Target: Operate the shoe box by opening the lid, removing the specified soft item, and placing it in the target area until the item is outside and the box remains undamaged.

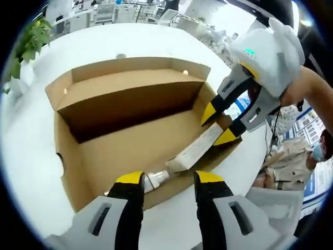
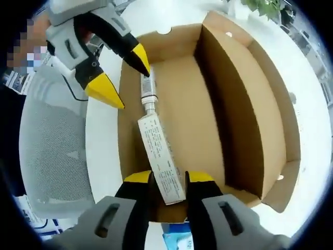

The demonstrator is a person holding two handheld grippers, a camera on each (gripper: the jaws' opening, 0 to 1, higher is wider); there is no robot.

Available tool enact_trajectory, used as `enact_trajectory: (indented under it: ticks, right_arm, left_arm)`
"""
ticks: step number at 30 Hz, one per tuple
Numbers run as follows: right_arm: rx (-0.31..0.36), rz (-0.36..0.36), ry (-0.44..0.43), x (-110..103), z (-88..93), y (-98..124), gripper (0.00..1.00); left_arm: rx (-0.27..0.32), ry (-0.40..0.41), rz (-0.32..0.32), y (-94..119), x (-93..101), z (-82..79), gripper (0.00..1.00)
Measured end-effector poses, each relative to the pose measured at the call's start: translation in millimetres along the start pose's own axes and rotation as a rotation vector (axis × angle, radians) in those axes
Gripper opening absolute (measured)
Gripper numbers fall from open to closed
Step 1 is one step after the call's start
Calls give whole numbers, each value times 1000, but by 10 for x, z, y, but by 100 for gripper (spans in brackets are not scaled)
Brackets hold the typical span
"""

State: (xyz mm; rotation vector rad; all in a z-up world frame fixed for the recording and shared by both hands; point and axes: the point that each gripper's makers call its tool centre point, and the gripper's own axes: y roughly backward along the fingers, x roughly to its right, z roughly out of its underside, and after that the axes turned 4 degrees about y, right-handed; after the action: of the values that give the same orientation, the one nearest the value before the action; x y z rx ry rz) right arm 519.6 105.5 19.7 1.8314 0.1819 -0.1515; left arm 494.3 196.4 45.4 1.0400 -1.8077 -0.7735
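The open cardboard shoe box (image 1: 65, 156) lies on the white table, its lid folded back on the far side. A soft white tube (image 1: 200, 148) with printed text lies slanted over the box's near right corner, cap end (image 1: 156, 179) down inside. My right gripper (image 1: 218, 126) reaches in from the right and is shut on the tube's flat end. In the right gripper view the tube (image 2: 158, 151) runs up from between my right gripper's (image 2: 169, 178) jaws into the box (image 2: 291, 130). My left gripper (image 1: 169, 178) is open, just in front of the cap; it also appears (image 2: 124, 75) beside the cap end.
The white table (image 1: 31, 156) surrounds the box. A green plant (image 1: 31, 36) stands at the far left edge. A grey mesh chair (image 2: 52, 151) is beside the table. A seated person (image 1: 291, 156) is at the right, and desks fill the background.
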Motion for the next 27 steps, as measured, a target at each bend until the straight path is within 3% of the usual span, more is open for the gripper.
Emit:
enact_trajectory:
  ticks: [5,9,13,18,21,25,27]
  right_arm:
    - [14,-23,18,-86,-31,22,29]
    - [-12,-7,80,-61,-15,-102,28]
    - [-21,-17,116,-42,-5,-249,22]
    - [-6,-1,140,19,-7,-249,18]
    - [-3,-10,153,10,27,-237,17]
    - [29,7,165,33,8,-155,16]
    - [52,8,164,25,-33,-75,16]
  left_arm:
    - [6,-7,-3,11,-15,-43,38]
    - [10,-10,4,4,25,-66,38]
    - [12,-19,11,4,50,-73,38]
    - [16,-35,16,7,56,-71,38]
    - [29,-71,44,-3,118,-82,37]
    - [48,-182,98,-21,218,-102,38]
    - [56,-187,107,-23,223,-117,38]
